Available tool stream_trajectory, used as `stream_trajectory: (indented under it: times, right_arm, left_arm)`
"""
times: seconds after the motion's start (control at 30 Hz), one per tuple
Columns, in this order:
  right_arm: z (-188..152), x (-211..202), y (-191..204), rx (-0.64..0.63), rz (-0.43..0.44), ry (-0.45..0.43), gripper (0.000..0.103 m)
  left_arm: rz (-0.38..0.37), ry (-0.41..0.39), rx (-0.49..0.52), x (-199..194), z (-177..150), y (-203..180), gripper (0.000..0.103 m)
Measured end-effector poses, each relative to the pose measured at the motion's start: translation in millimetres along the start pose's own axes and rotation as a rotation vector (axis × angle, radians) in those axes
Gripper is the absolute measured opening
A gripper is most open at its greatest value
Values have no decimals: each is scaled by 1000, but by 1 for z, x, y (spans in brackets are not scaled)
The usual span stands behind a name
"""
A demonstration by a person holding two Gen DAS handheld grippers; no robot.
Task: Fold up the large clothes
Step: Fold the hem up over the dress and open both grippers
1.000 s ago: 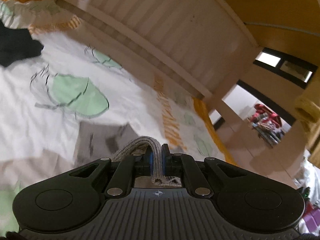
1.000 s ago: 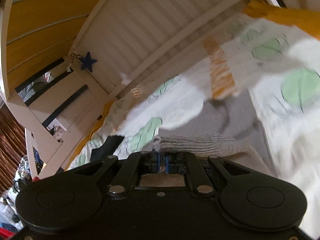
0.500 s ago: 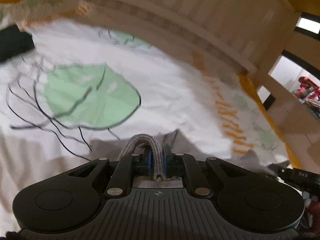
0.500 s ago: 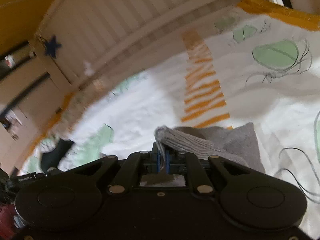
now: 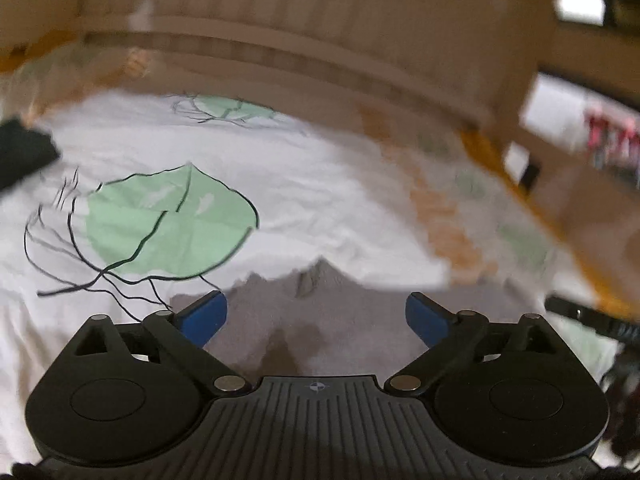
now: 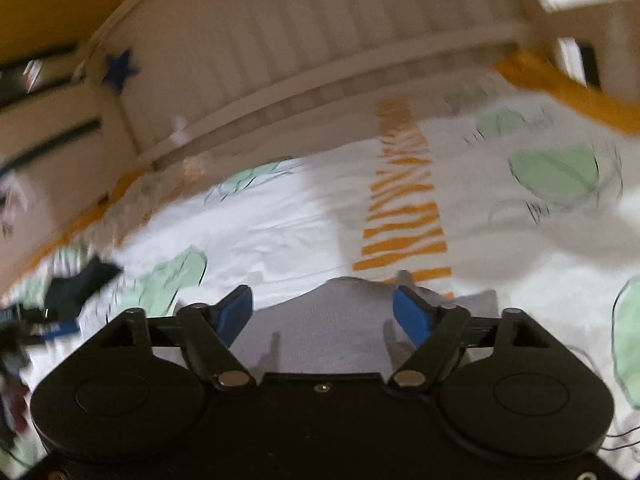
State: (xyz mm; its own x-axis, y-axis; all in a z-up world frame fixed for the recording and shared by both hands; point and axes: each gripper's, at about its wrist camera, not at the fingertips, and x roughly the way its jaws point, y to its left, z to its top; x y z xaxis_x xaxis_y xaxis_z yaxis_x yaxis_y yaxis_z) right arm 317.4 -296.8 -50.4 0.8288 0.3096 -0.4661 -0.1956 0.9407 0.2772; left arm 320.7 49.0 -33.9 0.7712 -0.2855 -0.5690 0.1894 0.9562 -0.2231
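A grey knitted garment lies on the white bed sheet printed with green leaves. In the left wrist view my left gripper is open just above it, blue pads spread wide, nothing held. In the right wrist view the same grey garment lies below my right gripper, which is also open and empty, blue pads apart. Both views are motion-blurred.
A cream slatted bed rail runs along the far side of the bed. A dark garment lies at the left, also seen in the right wrist view. An orange striped patch marks the sheet.
Both grippers were shut on the grey garment's edge and held it up; they lowered it to the sheet, opened and let it go.
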Motion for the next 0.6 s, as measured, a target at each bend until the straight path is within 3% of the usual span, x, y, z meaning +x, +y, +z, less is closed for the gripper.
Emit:
stream_trajectory:
  times: [0.13,0.23,0.4,0.47,0.6]
  right_arm:
    - [-15,8,46,-176,-9,57,87]
    - [-25,22,60,-209,-11,96,87]
    - [-33,47,52,-236,-117,102,87]
    - [-35,57,43,-232,-158,112,86]
    - [-43,68,27,-193,-171,110,89]
  left_arm:
    - [50,37,155,13,-15,-35,97]
    - [99,69,199,30,-23,-44,97]
    - [187,103,200,62,-30,-34,98]
    - [187,110,176,70,-34,-28,103]
    - [166,67,165,77,-44,-21,103]
